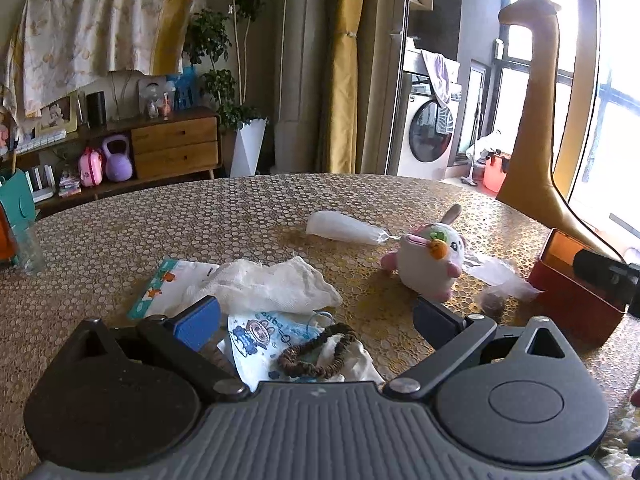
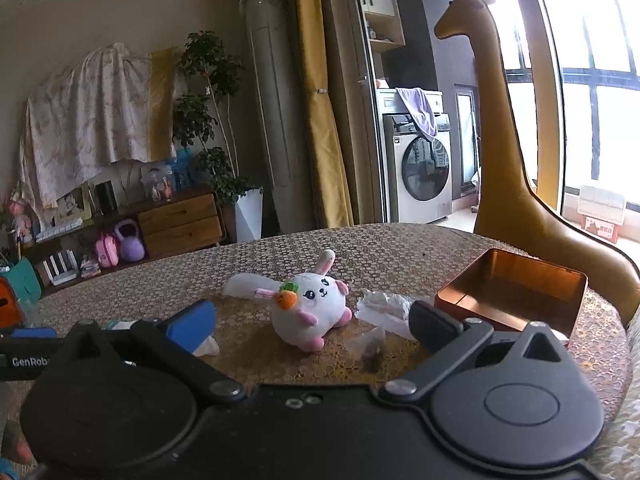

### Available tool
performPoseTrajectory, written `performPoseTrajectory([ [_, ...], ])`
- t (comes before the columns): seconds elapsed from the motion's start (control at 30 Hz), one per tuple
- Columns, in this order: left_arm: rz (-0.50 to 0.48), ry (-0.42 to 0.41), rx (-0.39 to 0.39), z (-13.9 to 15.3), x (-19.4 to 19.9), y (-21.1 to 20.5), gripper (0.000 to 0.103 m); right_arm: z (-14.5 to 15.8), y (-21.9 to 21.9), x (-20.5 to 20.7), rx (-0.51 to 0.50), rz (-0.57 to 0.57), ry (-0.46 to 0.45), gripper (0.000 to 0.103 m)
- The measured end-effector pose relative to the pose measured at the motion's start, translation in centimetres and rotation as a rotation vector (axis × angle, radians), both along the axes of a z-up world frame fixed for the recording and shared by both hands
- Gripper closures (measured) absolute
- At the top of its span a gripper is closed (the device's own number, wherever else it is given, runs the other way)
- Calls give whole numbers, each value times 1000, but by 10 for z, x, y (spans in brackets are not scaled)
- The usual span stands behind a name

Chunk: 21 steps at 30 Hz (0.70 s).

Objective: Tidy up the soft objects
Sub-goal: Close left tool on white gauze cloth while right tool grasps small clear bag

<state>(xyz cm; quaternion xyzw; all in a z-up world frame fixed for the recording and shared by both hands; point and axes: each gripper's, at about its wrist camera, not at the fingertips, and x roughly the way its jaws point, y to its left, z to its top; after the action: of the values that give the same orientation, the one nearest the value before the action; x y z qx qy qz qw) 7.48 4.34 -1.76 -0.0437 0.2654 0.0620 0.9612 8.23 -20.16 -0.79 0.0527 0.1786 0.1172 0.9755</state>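
White gauze cloth (image 1: 276,286) lies bunched just beyond the left gripper (image 1: 316,320), whose jaws stand wide apart and empty above a printed face mask (image 1: 260,340) and a brown scrunchie (image 1: 316,354). Right of them sits the plush bunny (image 2: 310,304), directly ahead of the right gripper (image 2: 312,326), also spread wide and empty. Farther right stands an open tin box (image 2: 516,292). "GenRob" reads on the black bar at the left edge in the right wrist view

The printed mask (image 1: 260,340) lies partly hidden under the white cloth (image 1: 272,284).
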Motion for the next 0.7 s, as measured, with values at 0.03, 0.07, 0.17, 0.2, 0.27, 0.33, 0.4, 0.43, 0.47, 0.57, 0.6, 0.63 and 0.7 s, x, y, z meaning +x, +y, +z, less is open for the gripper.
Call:
performPoseTrajectory([
  [0.03,1,5,0,-1,2,1,0,-1,-1,2,7,-7,-7,0],
  [0.07,0,12,-4,-2,5,4,0,-2,-2,3,15,-16,-17,0],
  [0.17,6,34,-23,-6,15,13,0,-5,-6,10,39,-35,-48,0],
  [0.2,8,39,-29,-7,19,16,0,-6,-7,13,43,-39,-55,0],
  [0.27,10,38,-27,-8,25,21,0,-9,-10,22,44,-25,-39,0],
  [0.33,11,25,-22,-10,31,27,0,-13,-11,33,2,-8,-1,0],
  [0.4,0,19,-9,-11,38,32,0,-19,-9,46,-82,-1,48,0],
  [0.43,-1,20,1,-11,41,33,0,-22,-7,52,-105,4,73,0],
  [0.47,2,15,13,-12,45,35,0,-25,-7,59,-116,9,104,0],
  [0.57,5,30,31,-16,56,40,0,-37,-7,80,-117,14,203,0],
  [0.6,9,33,46,-18,60,40,0,-42,-7,88,-119,17,231,0],
  [0.63,15,35,62,-19,62,41,0,-46,-5,93,-122,26,249,0],
  [0.7,25,51,103,-26,69,41,0,-56,-1,105,-145,40,291,2],
])
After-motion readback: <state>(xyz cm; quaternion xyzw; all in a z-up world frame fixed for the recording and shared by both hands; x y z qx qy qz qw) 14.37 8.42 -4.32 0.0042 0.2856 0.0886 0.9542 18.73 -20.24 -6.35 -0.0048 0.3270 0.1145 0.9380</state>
